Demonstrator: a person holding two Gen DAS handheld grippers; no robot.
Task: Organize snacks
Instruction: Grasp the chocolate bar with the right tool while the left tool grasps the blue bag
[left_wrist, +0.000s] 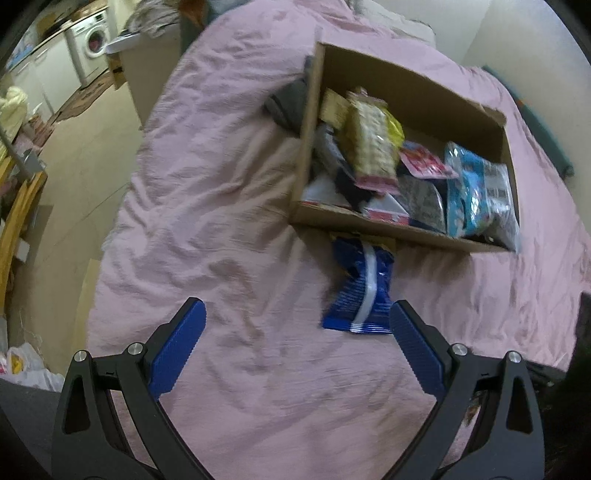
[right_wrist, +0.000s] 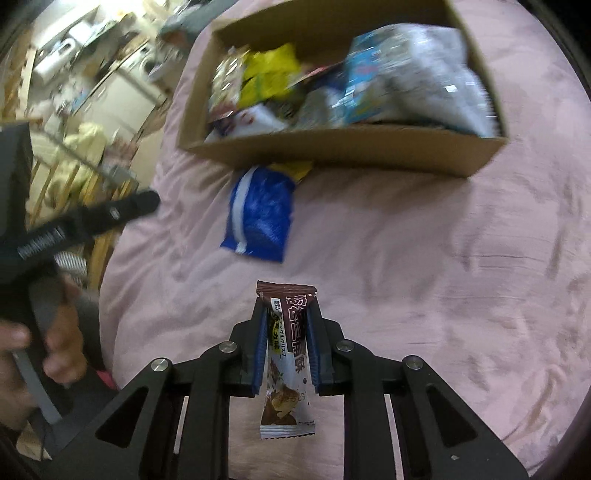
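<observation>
A cardboard box (left_wrist: 373, 218) full of snack packets sits on the pink bed cover (left_wrist: 221, 221); it also shows in the right wrist view (right_wrist: 343, 146). A blue snack bag (left_wrist: 360, 288) lies on the cover just in front of the box, also in the right wrist view (right_wrist: 260, 218). My left gripper (left_wrist: 297, 314) is open and empty above the cover, its right finger beside the blue bag. My right gripper (right_wrist: 286, 314) is shut on a brown and white snack bar (right_wrist: 286, 365), held above the cover short of the blue bag.
A dark cloth (left_wrist: 290, 101) lies by the box's far left side. The bed's left edge drops to a floor with a white cabinet (left_wrist: 147, 70), washing machine (left_wrist: 94, 44) and wooden furniture (left_wrist: 18, 218). The left hand-held gripper (right_wrist: 85, 218) shows at the left of the right wrist view.
</observation>
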